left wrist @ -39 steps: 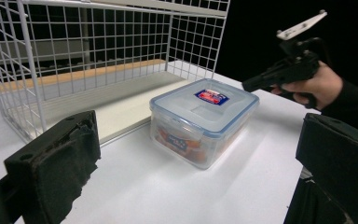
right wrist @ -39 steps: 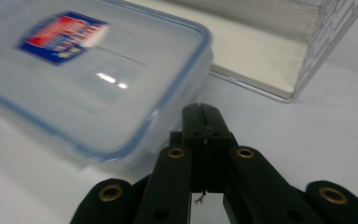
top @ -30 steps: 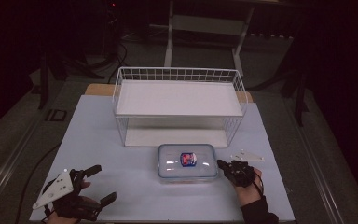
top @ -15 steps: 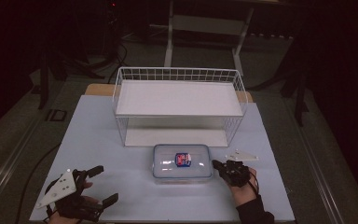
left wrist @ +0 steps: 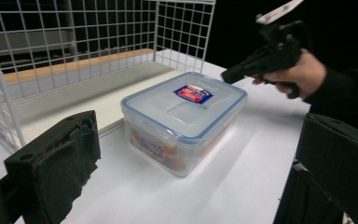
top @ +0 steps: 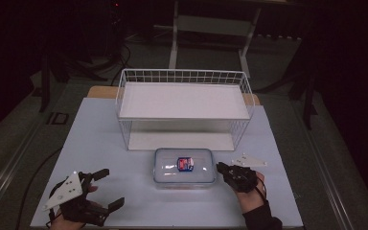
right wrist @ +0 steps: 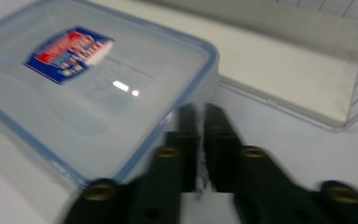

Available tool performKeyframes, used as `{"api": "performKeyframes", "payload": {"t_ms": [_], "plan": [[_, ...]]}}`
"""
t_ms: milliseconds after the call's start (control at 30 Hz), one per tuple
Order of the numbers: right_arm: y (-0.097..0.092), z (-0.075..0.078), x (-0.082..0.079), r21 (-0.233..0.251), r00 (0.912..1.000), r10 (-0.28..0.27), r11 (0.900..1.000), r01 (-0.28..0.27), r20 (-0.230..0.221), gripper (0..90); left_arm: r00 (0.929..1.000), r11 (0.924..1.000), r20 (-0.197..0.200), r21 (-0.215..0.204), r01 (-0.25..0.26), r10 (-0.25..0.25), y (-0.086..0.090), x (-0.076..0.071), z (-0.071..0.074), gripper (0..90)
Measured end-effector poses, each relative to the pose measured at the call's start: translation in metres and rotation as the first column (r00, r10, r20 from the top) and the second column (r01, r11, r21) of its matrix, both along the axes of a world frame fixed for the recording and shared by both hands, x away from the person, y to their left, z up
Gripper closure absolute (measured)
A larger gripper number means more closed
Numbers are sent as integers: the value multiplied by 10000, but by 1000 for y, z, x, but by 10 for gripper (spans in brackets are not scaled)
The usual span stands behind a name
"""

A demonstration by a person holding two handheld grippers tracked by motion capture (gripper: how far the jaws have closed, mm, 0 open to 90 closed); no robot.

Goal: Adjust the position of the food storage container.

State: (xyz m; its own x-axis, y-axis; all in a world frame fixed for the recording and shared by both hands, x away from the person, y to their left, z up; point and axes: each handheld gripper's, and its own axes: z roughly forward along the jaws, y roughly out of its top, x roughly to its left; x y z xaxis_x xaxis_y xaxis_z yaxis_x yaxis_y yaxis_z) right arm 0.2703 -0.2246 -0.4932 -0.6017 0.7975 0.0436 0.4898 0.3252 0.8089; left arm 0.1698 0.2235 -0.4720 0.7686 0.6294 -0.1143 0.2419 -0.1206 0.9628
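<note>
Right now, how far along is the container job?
Done: lidded container sits on the table before the wire rack. In hand: right tool at its right edge, jaws just opening, nothing between them; left tool open, apart. Left: gripping it, probably shelving it.

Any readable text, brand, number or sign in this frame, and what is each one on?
Nothing can be read for certain.
Sticker on the lid of the clear plastic food container: blue and red with white print, too small and blurred to read in any view.
Label seen through the container's side wall: blue and orange, illegible.
Wire shelf rack, table: no markings seen.
</note>
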Motion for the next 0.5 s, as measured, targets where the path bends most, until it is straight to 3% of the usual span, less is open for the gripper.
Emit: {"api": "performKeyframes", "payload": {"t_ms": [67,100,167,233,300,333,367,400,500], "plan": [[-1,5,-7,56,9996,131,9999,-133,268,703,9997,9998,-243,204,-24,29,-4,1,2,0],[-1,5,-7,56,9996,131,9999,-133,268,703,9989,9999,-460,160,28,-20,-7,3,4,0],[-1,8,-12,152,9988,115,9998,-122,478,583,9946,9998,-1026,88,164,-154,-12,5,7,0],[-3,14,-17,375,9971,118,9992,-147,753,442,9931,9998,-1155,62,187,-179,-16,8,9,0],[-3,16,-19,538,9964,121,9984,-166,834,403,9917,9999,-1276,-21,147,-148,-23,14,13,0],[-5,22,-22,975,9950,287,9945,-381,959,266,9909,9997,-1336,-159,159,-179,-25,17,15,0],[-6,24,-24,1119,9946,383,9925,-490,962,197,9897,9998,-1423,-187,112,-137,-27,20,17,0],[-6,24,-24,1119,9946,383,9925,-490,962,197,9897,9998,-1423,-187,112,-137,-27,20,17,0],[-10,31,-27,1840,9938,551,9803,-721,963,160,9855,9997,-1694,-248,-4,-38,-34,31,22,0]]}}
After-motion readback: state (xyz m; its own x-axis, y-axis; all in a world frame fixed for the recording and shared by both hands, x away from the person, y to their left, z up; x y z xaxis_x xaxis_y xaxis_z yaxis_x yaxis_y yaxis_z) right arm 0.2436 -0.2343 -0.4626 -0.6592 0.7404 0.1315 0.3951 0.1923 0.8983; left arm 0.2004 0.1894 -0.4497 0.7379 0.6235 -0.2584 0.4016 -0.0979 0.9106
